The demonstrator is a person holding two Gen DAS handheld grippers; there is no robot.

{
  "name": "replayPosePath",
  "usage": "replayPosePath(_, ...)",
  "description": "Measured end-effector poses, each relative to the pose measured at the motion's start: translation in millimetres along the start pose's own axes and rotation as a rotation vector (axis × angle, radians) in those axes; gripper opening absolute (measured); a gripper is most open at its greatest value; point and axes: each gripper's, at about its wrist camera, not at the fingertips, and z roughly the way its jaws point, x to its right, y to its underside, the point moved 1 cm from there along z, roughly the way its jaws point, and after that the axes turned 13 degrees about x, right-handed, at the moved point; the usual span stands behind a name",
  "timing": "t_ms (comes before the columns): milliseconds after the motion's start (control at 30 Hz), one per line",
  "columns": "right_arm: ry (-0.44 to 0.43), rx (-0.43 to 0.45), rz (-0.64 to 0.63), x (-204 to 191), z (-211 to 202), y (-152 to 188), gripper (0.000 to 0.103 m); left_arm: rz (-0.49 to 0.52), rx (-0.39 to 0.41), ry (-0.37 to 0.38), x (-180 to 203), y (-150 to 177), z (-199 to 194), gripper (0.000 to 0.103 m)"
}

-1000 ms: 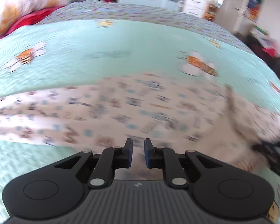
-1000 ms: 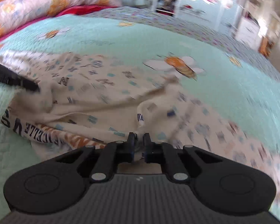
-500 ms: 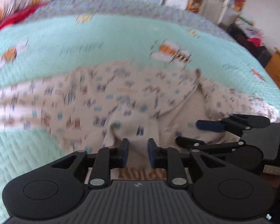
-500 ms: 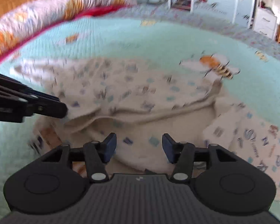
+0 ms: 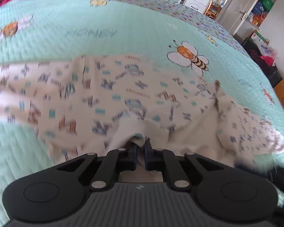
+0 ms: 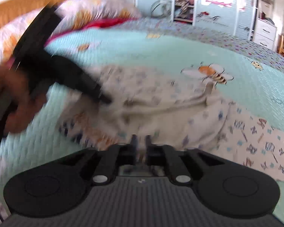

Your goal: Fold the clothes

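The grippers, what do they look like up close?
Each gripper, left gripper and right gripper, is black plastic: two round side pads, silver rivets, a ribbed grey body with a small logo. The left one's fingers carry blue pads. No cables or sleeves show.

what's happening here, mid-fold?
A person is folding a cream printed garment on a mint quilted bedspread. The left gripper is closing on a bunched fold of its near edge. The right gripper is also closing with cloth between its fingers; blur hides whether it grips. Nothing folded yet.
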Motion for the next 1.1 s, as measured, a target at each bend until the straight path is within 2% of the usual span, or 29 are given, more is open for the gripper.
replayPosePath(33,0.005,0.001,0.001,2,10,-3,0.063,0.0,-0.006,-0.002,0,2,0,0.008)
replayPosePath(67,0.011,0.001,0.003,4,20,-5,0.073,-0.001,-0.012,-0.004,0,3,0,0.012)
replayPosePath(133,0.006,-0.025,0.006,7,42,-7,0.073,-0.001,-0.024,-0.008,0,7,0,0.02)
replayPosePath(200,-0.014,-0.074,0.022,8,61,-5,0.071,0.015,-0.038,-0.026,-1,5,10,0.021)
replayPosePath(233,-0.009,-0.1,0.043,9,67,-2,0.06,0.011,-0.046,-0.028,-2,3,17,0.02)
replayPosePath(267,-0.002,-0.12,0.062,10,70,0,0.023,0.013,-0.045,-0.027,-2,-1,21,0.02)
replayPosePath(300,0.007,-0.129,0.079,10,69,2,0.013,0.025,-0.04,-0.025,-1,-4,25,0.014)
replayPosePath(367,-0.003,-0.103,0.087,7,55,4,0.006,0.04,-0.023,-0.016,1,-10,27,0.004)
replayPosePath(433,-0.008,-0.056,0.065,1,34,3,0.004,0.026,0.002,0.012,-1,-14,24,0.002)
replayPosePath(500,-0.007,-0.007,0.037,-7,12,1,0.004,-0.009,0.044,0.073,-5,-19,9,0.002)
replayPosePath(633,-0.016,0.1,0.013,-24,-36,-6,0.003,-0.02,0.117,0.157,1,-25,-33,0.002)
replayPosePath(733,-0.041,0.143,-0.006,-43,-64,-10,0.003,-0.019,0.143,0.189,2,-20,-62,0.002)
replayPosePath(833,-0.051,0.14,-0.03,-57,-80,-1,0.003,-0.05,0.141,0.171,-6,-6,-76,0.002)
replayPosePath(933,-0.059,0.061,-0.01,-64,-80,15,0.004,-0.061,0.072,0.064,-21,19,-67,0.002)
replayPosePath(1000,-0.037,0.032,-0.004,-66,-79,22,0.009,-0.073,0.018,-0.006,-32,35,-60,0.002)
replayPosePath(1033,-0.023,0.039,0.005,-65,-80,21,0.014,-0.088,0.022,-0.005,-35,39,-63,0.002)
replayPosePath(1100,-0.001,0.11,0.049,-55,-84,8,0.034,-0.101,0.068,0.037,-31,37,-77,0.002)
